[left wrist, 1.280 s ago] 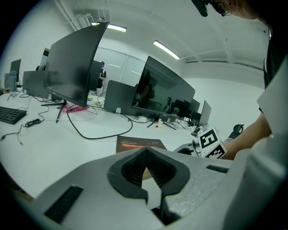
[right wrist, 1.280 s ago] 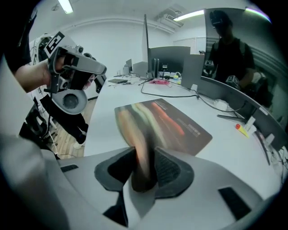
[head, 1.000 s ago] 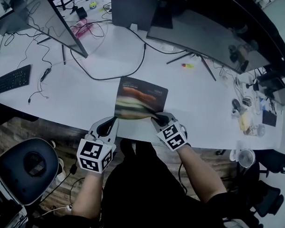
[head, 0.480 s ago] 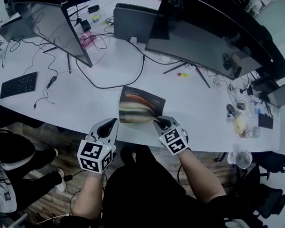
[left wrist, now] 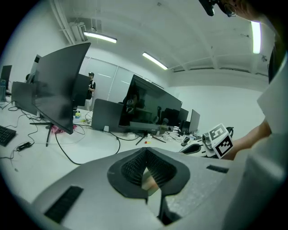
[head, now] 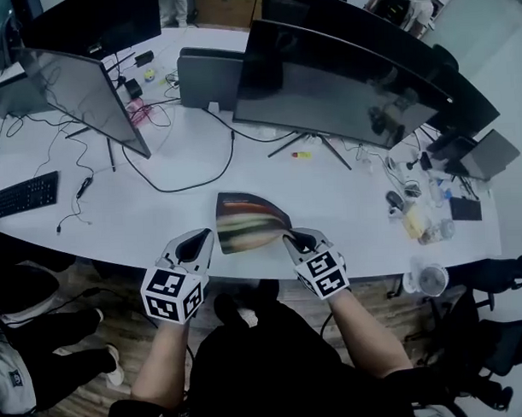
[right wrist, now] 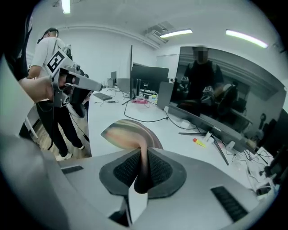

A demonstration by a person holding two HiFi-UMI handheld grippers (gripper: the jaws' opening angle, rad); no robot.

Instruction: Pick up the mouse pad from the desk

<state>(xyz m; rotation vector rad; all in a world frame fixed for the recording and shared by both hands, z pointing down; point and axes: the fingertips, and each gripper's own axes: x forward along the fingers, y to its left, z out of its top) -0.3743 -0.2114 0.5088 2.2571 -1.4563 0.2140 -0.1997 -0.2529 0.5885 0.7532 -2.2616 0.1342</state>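
Only a sliver of the mouse pad (head: 249,223) is showing between my left gripper's (head: 202,237) pressed jaws; my right gripper (head: 288,238), jaws just closing, is pinching its edge above the white desk (head: 158,211); monitors (head: 333,77) beyond.

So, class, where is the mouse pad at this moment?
In the head view the mouse pad is centre frame, over the near edge of the white desk, its near right corner pinched in the right tool, with the curved monitor behind it.

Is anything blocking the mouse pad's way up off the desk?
Nothing visible does. The right gripper is shut on the mouse pad's near corner, with open space above it. The monitor and cable lie farther back on the desk.
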